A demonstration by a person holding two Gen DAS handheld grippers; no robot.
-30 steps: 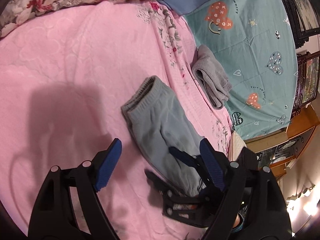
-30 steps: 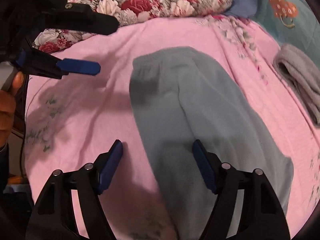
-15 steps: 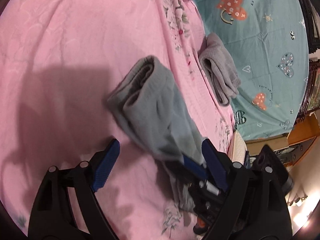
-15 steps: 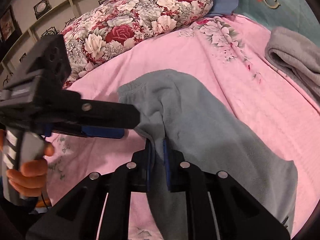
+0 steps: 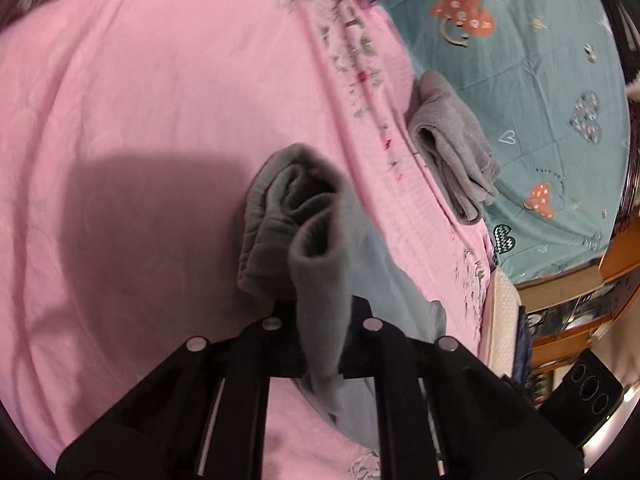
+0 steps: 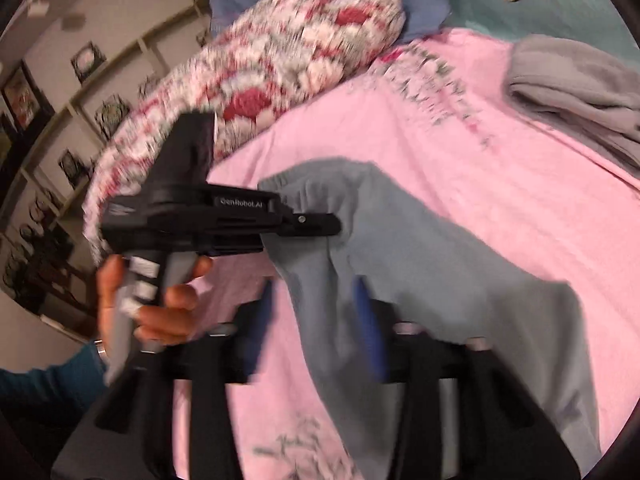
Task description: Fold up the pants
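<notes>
Grey pants run lengthwise away from camera; left gripper clamps them, just closed (right gripper half-open, just opening, straddling the cloth).

The left tongs, at left centre of the right wrist frame, are matte black plastic with white "GenRobot.AI" lettering, a silver screw and a grey trigger. The right tongs carry blue pads. A teal sleeve fills the lower left.
</notes>
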